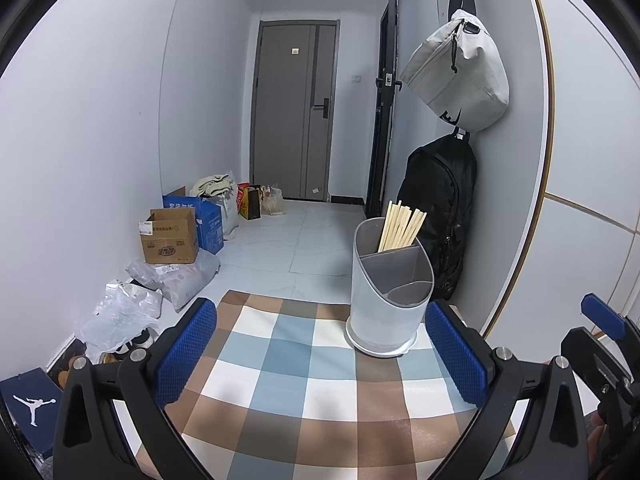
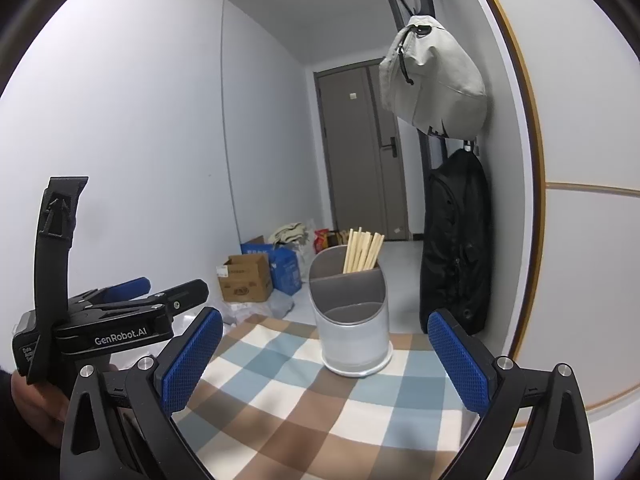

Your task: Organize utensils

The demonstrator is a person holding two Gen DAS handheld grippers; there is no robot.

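A white utensil holder (image 1: 386, 304) with grey inner compartments stands at the far right of the checked tablecloth (image 1: 304, 384). Several wooden chopsticks (image 1: 400, 226) stand upright in its rear compartment; the front compartments look empty. My left gripper (image 1: 320, 352) is open, short of the holder and slightly left of it, nothing between its blue pads. In the right wrist view the holder (image 2: 352, 320) with chopsticks (image 2: 362, 254) sits ahead, and my right gripper (image 2: 326, 360) is open and empty. The left gripper's body (image 2: 112, 320) shows at the left, held by a hand.
A grey bag (image 1: 460, 76) and a black backpack (image 1: 440, 216) hang on the wall right of the table. Cardboard boxes (image 1: 170, 236), plastic bags and shoes lie on the floor along the left wall. A closed door (image 1: 296, 108) ends the hallway.
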